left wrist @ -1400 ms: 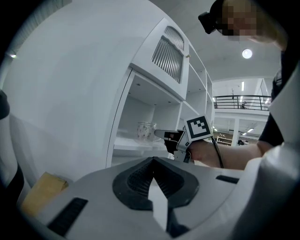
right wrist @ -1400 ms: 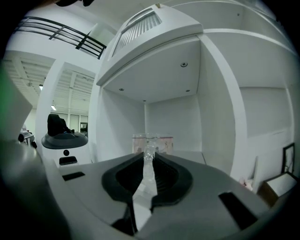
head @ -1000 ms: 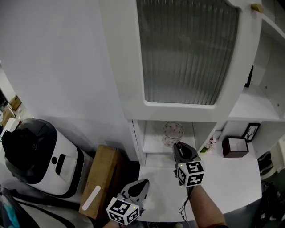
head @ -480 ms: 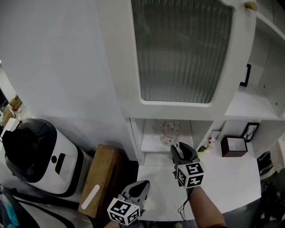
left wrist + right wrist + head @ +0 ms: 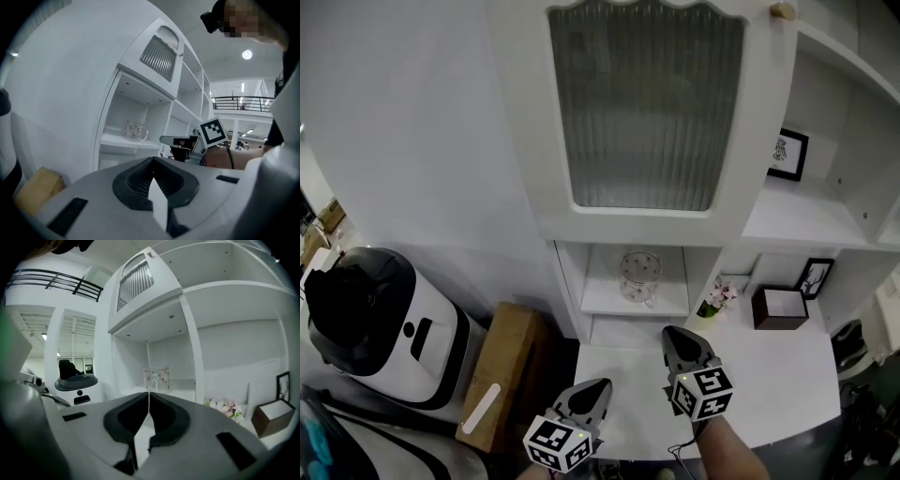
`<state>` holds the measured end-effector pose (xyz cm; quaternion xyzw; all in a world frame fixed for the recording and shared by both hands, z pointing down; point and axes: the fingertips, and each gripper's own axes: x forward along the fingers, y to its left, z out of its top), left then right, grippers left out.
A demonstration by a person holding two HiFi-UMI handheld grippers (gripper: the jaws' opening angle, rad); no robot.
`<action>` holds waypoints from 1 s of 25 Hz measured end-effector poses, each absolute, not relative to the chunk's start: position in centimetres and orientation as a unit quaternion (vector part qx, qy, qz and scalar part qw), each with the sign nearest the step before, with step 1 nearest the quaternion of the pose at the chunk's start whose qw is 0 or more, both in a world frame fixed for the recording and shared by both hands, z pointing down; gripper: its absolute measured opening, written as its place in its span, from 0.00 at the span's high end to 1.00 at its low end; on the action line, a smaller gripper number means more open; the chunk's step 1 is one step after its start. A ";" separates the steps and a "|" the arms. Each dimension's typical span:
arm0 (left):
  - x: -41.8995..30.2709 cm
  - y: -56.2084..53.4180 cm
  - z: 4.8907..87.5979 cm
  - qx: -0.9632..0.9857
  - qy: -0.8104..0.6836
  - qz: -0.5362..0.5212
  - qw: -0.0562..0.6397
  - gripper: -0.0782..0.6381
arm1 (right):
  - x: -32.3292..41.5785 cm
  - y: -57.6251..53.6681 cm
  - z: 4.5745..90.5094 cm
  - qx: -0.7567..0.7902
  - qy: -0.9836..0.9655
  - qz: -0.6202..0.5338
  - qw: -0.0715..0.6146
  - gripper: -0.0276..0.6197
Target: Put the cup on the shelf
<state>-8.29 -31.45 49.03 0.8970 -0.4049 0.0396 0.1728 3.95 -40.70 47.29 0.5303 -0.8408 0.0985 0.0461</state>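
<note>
One cup (image 5: 639,277) on the shelf (image 5: 598,301), job seemingly done; left gripper (image 5: 598,385) jaws pressed together, right gripper (image 5: 671,332) jaws just closed, empty.

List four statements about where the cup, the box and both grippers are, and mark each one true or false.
1. The cup stands on the shelf below the ribbed-glass door. True.
2. The right gripper is shut on the cup. False: its jaws are together with nothing between them, and it is clear of the cup, out in front of the shelf.
3. The left gripper has its jaws together and holds nothing. True.
4. The brown box shares the shelf with the cup. False: it stands on the counter, to the right of that compartment.
</note>
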 end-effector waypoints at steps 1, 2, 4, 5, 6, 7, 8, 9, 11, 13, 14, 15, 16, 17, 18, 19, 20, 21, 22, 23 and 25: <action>-8.0 -31.1 48.9 0.897 -0.405 0.039 0.172 0.88 | 4.1 -40.0 47.2 0.526 -0.843 0.102 0.043 0.95; -7.6 -30.8 48.8 0.897 -0.405 0.038 0.172 0.88 | 4.2 -39.2 47.0 0.521 -0.846 0.104 0.040 0.95; -7.0 -30.1 48.6 0.896 -0.408 0.036 0.171 0.88 | 4.4 -37.7 46.6 0.512 -0.852 0.104 0.037 0.95; -6.7 -29.7 48.5 0.896 -0.409 0.035 0.170 0.88 | 4.4 -37.0 46.4 0.507 -0.855 0.103 0.036 0.95; -6.4 -29.3 48.4 0.895 -0.411 0.034 0.170 0.88 | 4.6 -36.2 46.2 0.502 -0.858 0.102 0.035 0.95; -6.1 -28.9 48.3 0.894 -0.413 0.033 0.170 0.88 | 4.7 -35.5 46.0 0.498 -0.861 0.101 0.034 0.95; -5.8 -28.5 48.2 0.894 -0.414 0.032 0.169 0.88 | 4.9 -34.9 45.7 0.494 -0.863 0.100 0.033 0.95; -5.4 -28.1 48.1 0.893 -0.416 0.032 0.169 0.88 | 5.2 -34.2 45.6 0.491 -0.865 0.098 0.033 0.95; -4.7 -27.3 48.0 0.892 -0.420 0.031 0.168 0.88 | 5.8 -33.0 45.3 0.484 -0.869 0.095 0.033 0.95; -4.0 -26.4 47.9 0.889 -0.425 0.031 0.166 0.88 | 6.3 -31.7 45.1 0.475 -0.874 0.096 0.031 0.95; -3.7 -25.9 47.9 0.888 -0.427 0.032 0.165 0.88 | 6.6 -31.0 45.0 0.470 -0.877 0.096 0.029 0.95; -3.3 -25.5 47.9 0.887 -0.430 0.033 0.164 0.88 | 6.8 -30.3 44.9 0.465 -0.880 0.096 0.028 0.95; -3.0 -25.0 47.8 0.886 -0.433 0.034 0.163 0.88 | 7.0 -29.6 44.8 0.460 -0.883 0.095 0.027 0.95; -2.6 -24.5 47.8 0.885 -0.435 0.035 0.163 0.88 | 7.2 -28.9 44.7 0.454 -0.886 0.093 0.026 0.95; -2.2 -24.0 47.8 0.884 -0.437 0.037 0.162 0.88 | 7.4 -28.2 44.6 0.448 -0.889 0.091 0.024 0.95; -1.8 -23.5 47.7 0.883 -0.440 0.039 0.161 0.88 | 7.7 -27.5 44.5 0.442 -0.892 0.089 0.022 0.95; -1.4 -23.0 47.7 0.882 -0.442 0.041 0.160 0.88 | 8.0 -26.9 44.4 0.437 -0.895 0.088 0.020 0.95; -1.0 -22.5 47.6 0.881 -0.444 0.042 0.158 0.88 | 8.3 -26.3 44.2 0.432 -0.898 0.087 0.017 0.95; -0.6 -21.9 47.6 0.880 -0.447 0.044 0.157 0.88 | 8.6 -25.7 44.1 0.427 -0.900 0.087 0.015 0.95; -0.2 -21.4 47.5 0.878 -0.450 0.046 0.155 0.88 | 8.9 -25.1 44.0 0.423 -0.902 0.087 0.012 0.95; 0.4 -20.4 47.4 0.875 -0.456 0.048 0.153 0.88 | 9.4 -24.0 43.8 0.413 -0.907 0.087 0.009 0.95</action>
